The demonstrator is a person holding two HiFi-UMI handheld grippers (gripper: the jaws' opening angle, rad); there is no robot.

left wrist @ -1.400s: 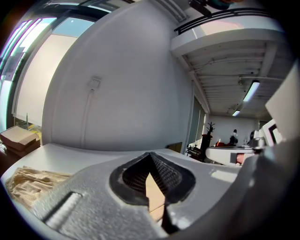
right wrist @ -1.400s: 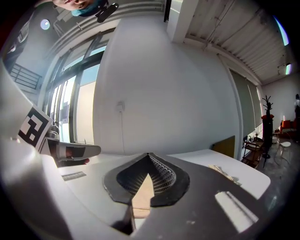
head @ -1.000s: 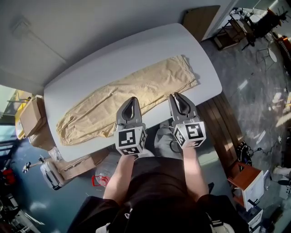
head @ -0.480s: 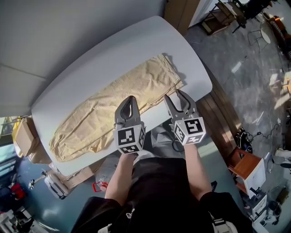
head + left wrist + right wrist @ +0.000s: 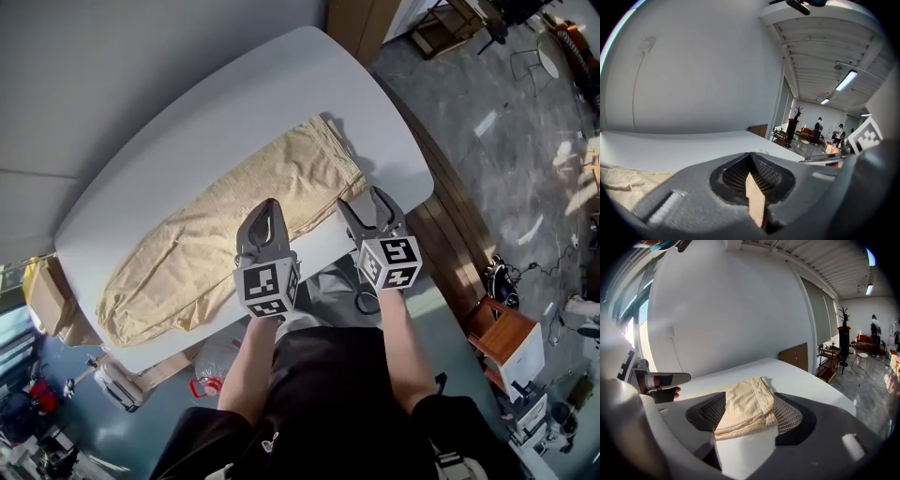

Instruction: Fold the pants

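Pants (image 5: pixel 234 220) lay flat on the white table (image 5: pixel 234 103), running diagonally from lower left of the head view to upper right of centre, apparently with several layers stacked.

Left claw (image 5: pixel 271 204) clenched, nothing in it. It sat over the near edge of the cloth at mid-frame. Right claw (image 5: pixel 364 199) had just been opening and stood released. Through its gap the layered right-hand end of the pants showed further off on the table, with no cloth between the pads.

Judgement: the step was the reach for a first grip.
- The right claw would need to come in low and level with the table and take every layer of that end, not only the top one.
- The left claw would need to open before it met the cloth.
- Both grips should sit on the same edge, so the fold lifts evenly.

Unclear:
- Whether that end was waist or hems.
- Whether the left claw touched the cloth.
- The cloth beneath the left claw was covered in the head view.
- The left gripper view showed only a strip of fabric at lower left.
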